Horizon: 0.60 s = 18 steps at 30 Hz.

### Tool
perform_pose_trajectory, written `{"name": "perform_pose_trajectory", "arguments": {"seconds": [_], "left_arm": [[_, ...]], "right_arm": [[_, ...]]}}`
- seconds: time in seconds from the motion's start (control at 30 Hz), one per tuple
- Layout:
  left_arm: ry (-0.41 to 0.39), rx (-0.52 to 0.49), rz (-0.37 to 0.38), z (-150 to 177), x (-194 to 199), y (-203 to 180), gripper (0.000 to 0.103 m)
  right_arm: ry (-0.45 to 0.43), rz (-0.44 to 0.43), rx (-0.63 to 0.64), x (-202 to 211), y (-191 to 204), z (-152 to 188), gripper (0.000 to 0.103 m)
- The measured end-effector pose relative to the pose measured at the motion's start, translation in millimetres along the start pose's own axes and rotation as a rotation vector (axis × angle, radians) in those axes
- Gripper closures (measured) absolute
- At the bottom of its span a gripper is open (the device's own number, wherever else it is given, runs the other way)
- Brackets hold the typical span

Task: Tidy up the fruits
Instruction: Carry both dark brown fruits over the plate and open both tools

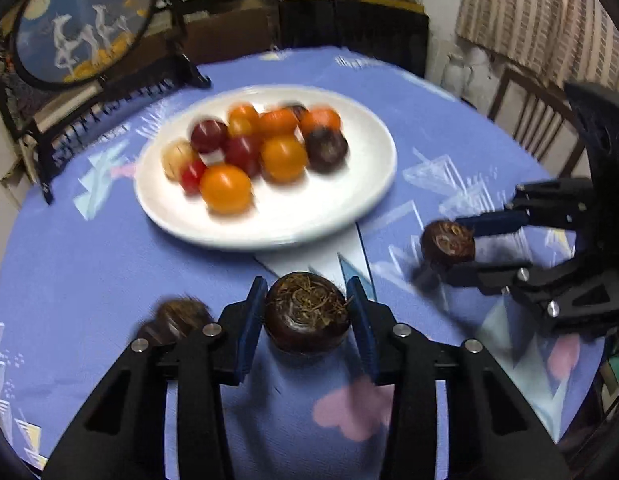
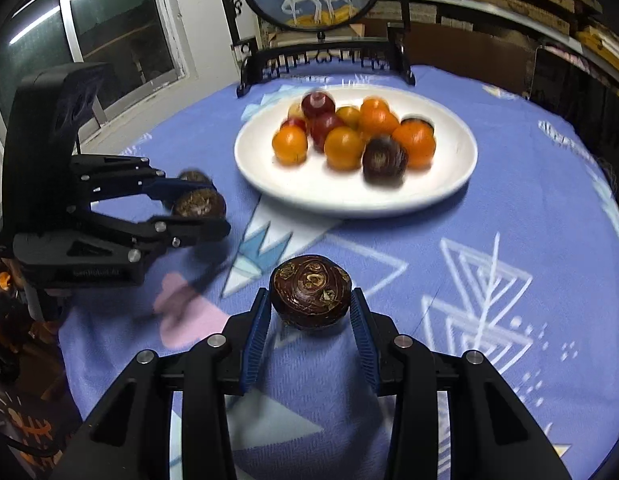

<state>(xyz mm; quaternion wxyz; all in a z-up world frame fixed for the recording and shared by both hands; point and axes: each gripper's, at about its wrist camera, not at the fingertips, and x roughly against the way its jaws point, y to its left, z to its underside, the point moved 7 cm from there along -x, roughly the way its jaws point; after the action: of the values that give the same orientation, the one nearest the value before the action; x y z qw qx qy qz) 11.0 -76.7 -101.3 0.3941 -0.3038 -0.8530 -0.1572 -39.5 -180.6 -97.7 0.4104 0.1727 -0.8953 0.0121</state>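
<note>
A white plate [image 1: 349,204] holds several orange, red and dark fruits; it also shows in the right wrist view [image 2: 449,192]. My left gripper [image 1: 307,300] is shut on a dark brown water chestnut [image 1: 307,316], held over the blue tablecloth. My right gripper [image 2: 311,304] is shut on another dark water chestnut [image 2: 311,296]. Each gripper appears in the other's view: the right gripper [image 1: 449,244] with its chestnut [image 1: 447,242], the left gripper [image 2: 205,208] with its chestnut [image 2: 199,204]. A third chestnut [image 1: 173,318] lies on the cloth left of my left gripper.
A round table with a blue patterned cloth [image 1: 89,260]. A framed round picture on a black stand [image 1: 81,20] stands at the table's far edge behind the plate. A wooden chair [image 1: 537,120] sits at the right, a window [image 2: 89,32] at the left.
</note>
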Motion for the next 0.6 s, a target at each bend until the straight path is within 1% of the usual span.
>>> {"name": "perform_pose_trajectory", "arguments": {"seconds": [0.07, 0.13, 0.23, 0.33, 0.4, 0.5, 0.6], "left_arm": [[-0.030, 0.012, -0.028, -17, 8, 8, 0.063], [-0.059, 0.024, -0.074, -38, 14, 16, 0.063], [-0.098, 0.045, -0.162, -69, 18, 27, 0.063], [-0.109, 0.078, -0.231, -96, 11, 38, 0.063], [-0.101, 0.099, -0.263, -105, 2, 48, 0.063], [-0.075, 0.123, -0.266, -112, -15, 54, 0.063], [-0.062, 0.118, -0.270, -118, -30, 58, 0.063]], "right_arm": [[-0.034, 0.013, 0.009, 9, -1, -15, 0.062], [-0.087, 0.025, 0.020, 21, -3, -39, 0.062], [-0.146, 0.035, 0.016, 31, -8, -68, 0.062], [-0.197, 0.057, -0.011, 31, -20, -97, 0.062], [-0.207, 0.061, -0.031, 26, -28, -112, 0.062], [-0.204, 0.070, -0.065, 9, -43, -130, 0.062], [-0.189, 0.074, -0.083, -7, -53, -140, 0.062]]}}
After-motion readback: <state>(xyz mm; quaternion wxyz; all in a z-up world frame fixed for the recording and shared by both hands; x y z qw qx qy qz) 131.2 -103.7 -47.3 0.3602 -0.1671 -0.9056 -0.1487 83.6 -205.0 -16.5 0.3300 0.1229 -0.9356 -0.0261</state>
